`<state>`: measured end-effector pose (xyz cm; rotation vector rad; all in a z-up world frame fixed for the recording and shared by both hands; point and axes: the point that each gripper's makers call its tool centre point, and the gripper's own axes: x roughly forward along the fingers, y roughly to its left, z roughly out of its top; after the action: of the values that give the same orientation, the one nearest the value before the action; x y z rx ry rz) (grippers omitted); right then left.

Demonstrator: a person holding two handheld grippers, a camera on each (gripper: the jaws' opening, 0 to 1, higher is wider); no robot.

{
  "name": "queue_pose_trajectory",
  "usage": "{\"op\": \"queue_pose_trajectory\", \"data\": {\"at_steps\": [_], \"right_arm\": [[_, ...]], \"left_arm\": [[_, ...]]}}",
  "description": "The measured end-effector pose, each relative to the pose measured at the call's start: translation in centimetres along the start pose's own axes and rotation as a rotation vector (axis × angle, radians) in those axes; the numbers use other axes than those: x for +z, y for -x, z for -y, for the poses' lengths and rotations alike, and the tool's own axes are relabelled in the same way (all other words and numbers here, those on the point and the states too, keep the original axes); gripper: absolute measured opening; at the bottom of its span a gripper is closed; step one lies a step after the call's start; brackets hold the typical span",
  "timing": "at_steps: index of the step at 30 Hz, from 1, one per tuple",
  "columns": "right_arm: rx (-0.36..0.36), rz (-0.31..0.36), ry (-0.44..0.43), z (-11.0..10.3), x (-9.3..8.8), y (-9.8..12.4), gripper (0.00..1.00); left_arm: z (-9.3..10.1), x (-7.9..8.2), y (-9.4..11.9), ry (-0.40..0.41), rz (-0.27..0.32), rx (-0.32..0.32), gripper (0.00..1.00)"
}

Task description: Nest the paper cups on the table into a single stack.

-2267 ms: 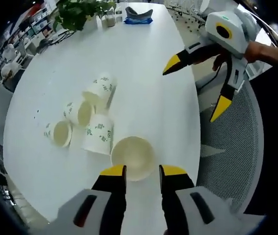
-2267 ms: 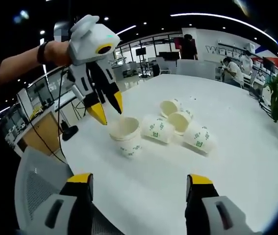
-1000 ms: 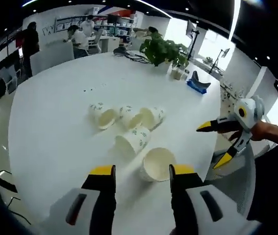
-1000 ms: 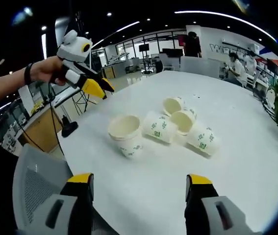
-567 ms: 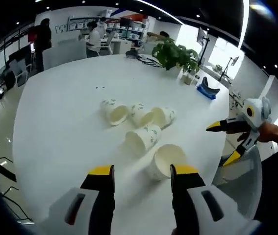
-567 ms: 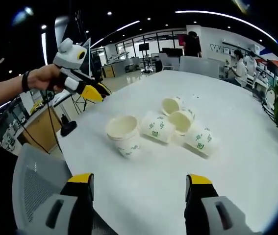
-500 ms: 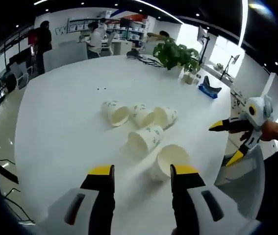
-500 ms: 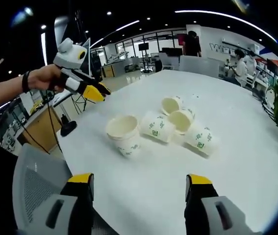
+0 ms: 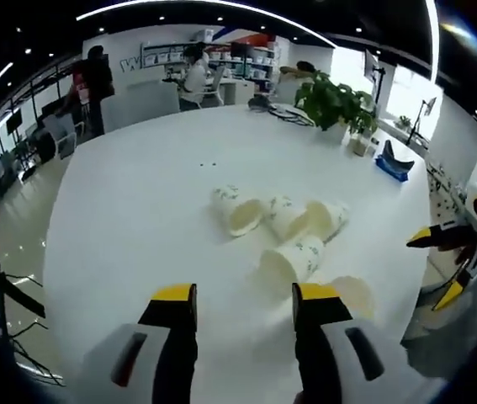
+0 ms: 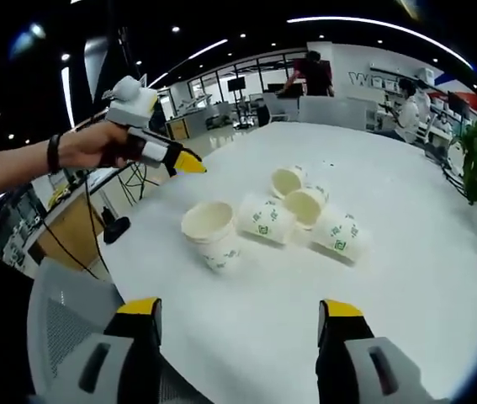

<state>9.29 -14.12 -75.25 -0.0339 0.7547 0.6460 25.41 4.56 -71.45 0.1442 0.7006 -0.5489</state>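
on the white table [image 10: 406, 278]: one upright cup [image 10: 211, 231], possibly already a nested pair, judging by its doubled rim. beside it four loose cups [image 10: 305, 210] on their sides, clustered and touching; these remain to be nested. left gripper [image 9: 242, 296] jaws narrowly apart, empty, held back. right gripper [image 10: 240, 320] jaws wide, empty. mostly undone.

No lettering anywhere is clear enough to read.
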Motion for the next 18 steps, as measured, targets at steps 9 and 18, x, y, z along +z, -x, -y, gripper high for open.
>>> {"op": "queue_pose_trajectory", "data": {"at_steps": [9, 18], "right_arm": [[-0.046, 0.017, -0.028, 0.6, -0.3, 1.2, 0.76], [-0.08, 0.039, -0.071, 1.3, -0.4, 1.8, 0.76]], "left_arm": [[-1.7, 2.1, -5.5, 0.017, 0.054, 0.004, 0.43], [-1.7, 2.7, -9.4, -0.008, 0.061, -0.009, 0.42]]}}
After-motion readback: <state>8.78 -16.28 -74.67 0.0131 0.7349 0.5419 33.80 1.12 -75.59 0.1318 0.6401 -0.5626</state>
